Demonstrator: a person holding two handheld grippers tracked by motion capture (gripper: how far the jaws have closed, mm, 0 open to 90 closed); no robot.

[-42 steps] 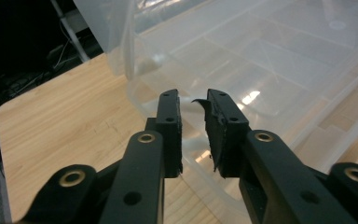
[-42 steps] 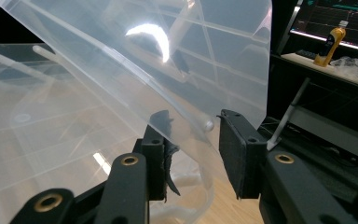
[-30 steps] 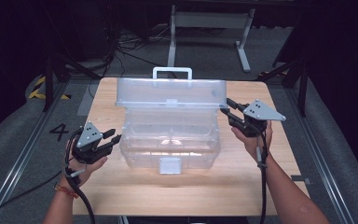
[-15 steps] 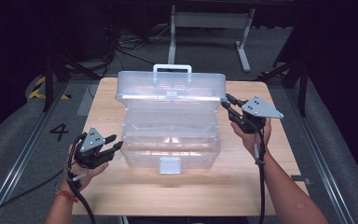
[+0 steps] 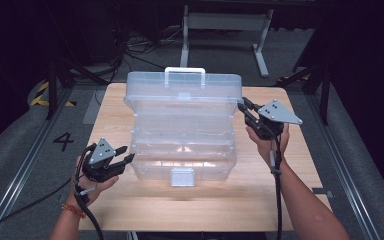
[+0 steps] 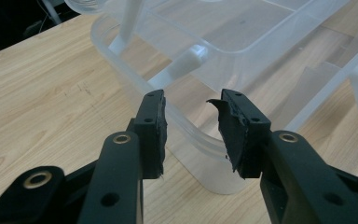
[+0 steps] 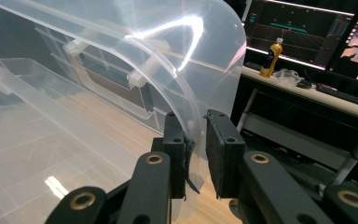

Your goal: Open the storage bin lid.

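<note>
A clear plastic toolbox (image 5: pixel 182 150) stands mid-table with its lid (image 5: pixel 185 95) swung up and its white handle (image 5: pixel 184 72) at the far side. My right gripper (image 5: pixel 244 106) is at the lid's right edge. In the right gripper view the lid's curved rim (image 7: pixel 193 98) runs between the jaws, and the gripper (image 7: pixel 196 135) is shut on it. My left gripper (image 5: pixel 125 154) is open by the box's near left corner. Its jaws (image 6: pixel 191 119) point at the base's rim (image 6: pixel 186 126) without touching it.
A white latch (image 5: pixel 182 176) hangs on the box's front wall. Bare wooden table (image 5: pixel 290 170) lies right of and in front of the box. Past the table are a metal stand (image 5: pixel 225 22) and a desk with monitors and a yellow bottle (image 7: pixel 271 58).
The right gripper has moved up and back with the lid's edge, opening the lid further. The left gripper has dropped back toward the near edge, away from the box's left side.
</note>
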